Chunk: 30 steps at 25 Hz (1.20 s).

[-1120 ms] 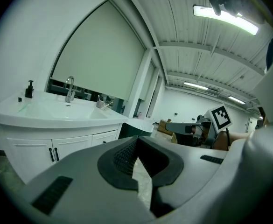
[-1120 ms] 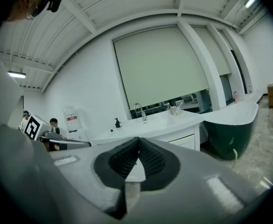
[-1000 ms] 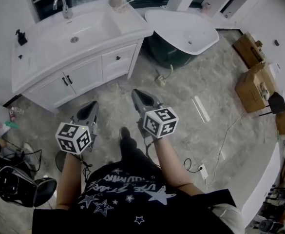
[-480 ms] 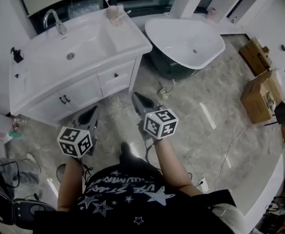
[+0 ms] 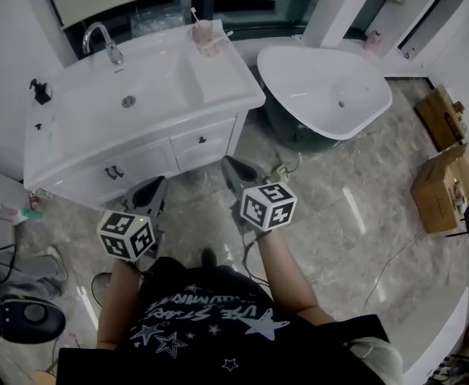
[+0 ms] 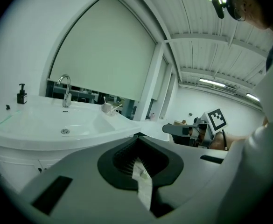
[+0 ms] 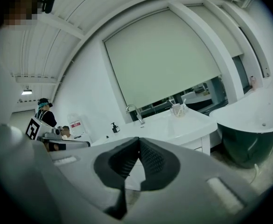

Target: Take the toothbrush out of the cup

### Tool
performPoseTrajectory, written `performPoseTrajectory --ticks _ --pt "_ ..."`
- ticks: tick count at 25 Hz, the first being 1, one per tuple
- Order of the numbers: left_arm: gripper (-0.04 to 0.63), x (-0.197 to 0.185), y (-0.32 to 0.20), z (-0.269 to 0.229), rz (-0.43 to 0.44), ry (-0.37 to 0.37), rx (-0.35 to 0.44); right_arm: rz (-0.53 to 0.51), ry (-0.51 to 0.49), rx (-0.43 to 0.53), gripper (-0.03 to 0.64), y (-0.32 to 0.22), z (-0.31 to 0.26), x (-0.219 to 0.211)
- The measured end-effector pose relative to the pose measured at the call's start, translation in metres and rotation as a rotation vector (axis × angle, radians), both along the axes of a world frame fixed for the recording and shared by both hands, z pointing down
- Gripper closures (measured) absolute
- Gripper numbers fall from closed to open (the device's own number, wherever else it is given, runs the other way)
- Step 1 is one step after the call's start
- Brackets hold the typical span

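A pinkish cup [image 5: 203, 32] stands on the back right corner of the white vanity top [image 5: 74, 131], with a toothbrush [image 5: 194, 14] sticking up out of it. The same cup shows small and far off in the left gripper view [image 6: 107, 108] and in the right gripper view [image 7: 177, 109]. My left gripper [image 5: 155, 186] and right gripper [image 5: 232, 165] hang over the floor in front of the vanity doors, well short of the cup. Both have their jaws together with nothing held [image 6: 137, 136] [image 7: 139, 140]. A white strip lies along the seam of the left jaws.
A chrome faucet [image 5: 103, 39] and a dark soap bottle [image 5: 38, 91] sit on the vanity. A white freestanding bathtub [image 5: 330, 95] stands to the right. Cardboard boxes [image 5: 442, 184] are at the far right. A cable and plug lie on the marble floor [image 5: 280, 169].
The vanity has come nearer and lower in the head view as the person steps towards it. Both grippers keep their place in front of the body, jaws unchanged.
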State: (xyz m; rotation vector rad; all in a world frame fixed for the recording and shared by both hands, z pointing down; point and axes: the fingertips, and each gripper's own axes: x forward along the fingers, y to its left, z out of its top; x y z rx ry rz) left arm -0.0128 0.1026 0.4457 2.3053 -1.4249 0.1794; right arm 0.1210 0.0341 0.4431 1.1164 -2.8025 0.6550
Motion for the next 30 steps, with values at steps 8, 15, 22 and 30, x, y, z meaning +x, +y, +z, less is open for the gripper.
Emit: performPoseTrajectory --ticks 8,15,22,30 --pt "0.588 -0.013 -0.015 0.002 -0.029 0.03 -0.004 -0.018 0.007 -0.027 0.617 -0.015 0.011 -0.012" --pt "0.588 -0.023 -0.064 0.01 0.019 0.053 0.007 0.043 0.05 -0.023 0.617 -0.049 0.015 -0.009" --pt "0.588 -0.051 -0.139 0.003 0.073 0.067 0.023 0.1 0.075 0.008 0.617 -0.115 -0.001 -0.031" --pt "0.588 -0.105 -0.213 0.01 0.077 0.097 0.012 0.124 0.115 0.003 0.617 -0.191 0.001 -0.075"
